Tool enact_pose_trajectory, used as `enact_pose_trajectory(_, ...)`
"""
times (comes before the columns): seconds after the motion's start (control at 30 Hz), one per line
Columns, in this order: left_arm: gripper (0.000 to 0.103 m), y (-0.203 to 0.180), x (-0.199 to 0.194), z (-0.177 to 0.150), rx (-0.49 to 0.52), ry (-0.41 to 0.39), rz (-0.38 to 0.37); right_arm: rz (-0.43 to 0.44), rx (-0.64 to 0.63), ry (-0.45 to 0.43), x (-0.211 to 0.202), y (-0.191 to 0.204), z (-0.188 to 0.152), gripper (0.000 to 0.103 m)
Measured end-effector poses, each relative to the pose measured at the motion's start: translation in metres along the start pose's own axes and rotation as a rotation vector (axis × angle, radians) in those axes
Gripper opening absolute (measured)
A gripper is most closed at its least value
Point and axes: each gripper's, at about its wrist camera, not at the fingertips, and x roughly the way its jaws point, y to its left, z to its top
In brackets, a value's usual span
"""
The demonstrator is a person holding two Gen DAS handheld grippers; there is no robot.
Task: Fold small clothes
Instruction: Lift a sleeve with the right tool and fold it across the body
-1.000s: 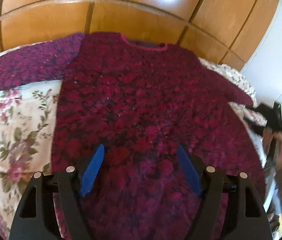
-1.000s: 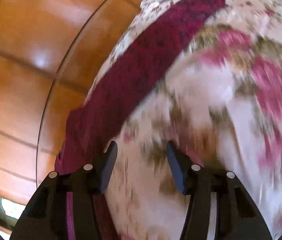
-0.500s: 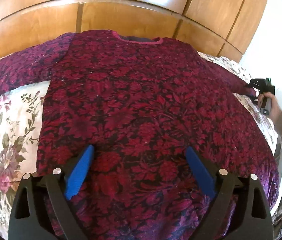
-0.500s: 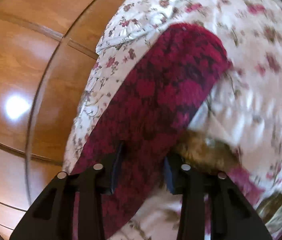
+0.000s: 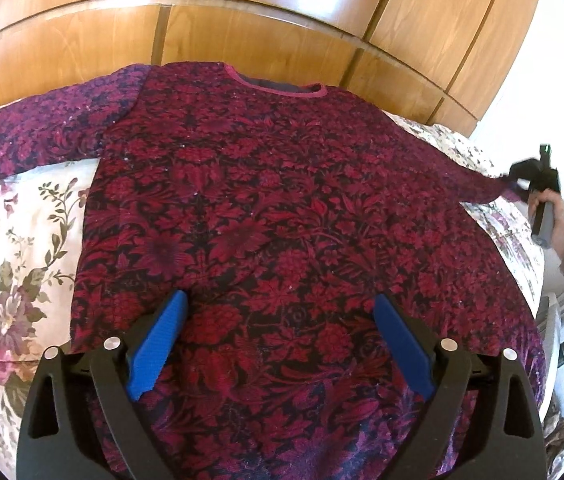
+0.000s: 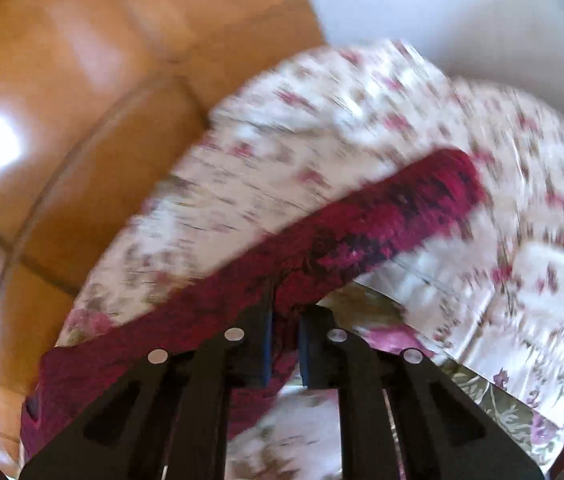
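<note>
Sleeve (image 6: 382,236) newly lifted, blurred, in right tool (image 6: 282,344).

This is a bedroom in a home: a bed with a floral bedspread (image 5: 13,248) stands against glossy wooden wardrobe doors (image 5: 265,28), beside a white wall (image 5: 554,80).

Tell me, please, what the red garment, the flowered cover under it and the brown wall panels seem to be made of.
Red garment: probably a thick knit, matte, with a nubby, fuzzy surface and a woven-in floral pattern.
Flowered cover: likely printed cotton-like cloth, smooth, slightly quilted; stitched seams show.
Brown panels: wood or wood veneer, glossy; grain and bright light reflections show.
</note>
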Motion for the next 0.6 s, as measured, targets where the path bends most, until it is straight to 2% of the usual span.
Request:
enact_pose_trajectory(0.1,0.093,0.001,-0.001,0.000,-0.009,-0.004,-0.012,0.060,-0.127,-0.034,-0.023,0.050,0.000,0.009)
enact_pose_trajectory(0.23,0.093,0.004,-0.004,0.000,-0.025,-0.011,-0.030,0.171,-0.286,-0.031,-0.039,0.128,-0.022,0.009)
enact_pose_trajectory(0.4,0.093,0.007,-0.006,0.000,-0.042,-0.018,-0.052,0.290,-0.466,0.021,-0.040,0.219,-0.080,0.009)
enact_pose_trajectory(0.6,0.096,0.009,-0.007,0.005,-0.058,0.018,-0.086,0.393,-0.693,0.120,-0.035,0.309,-0.176,0.009)
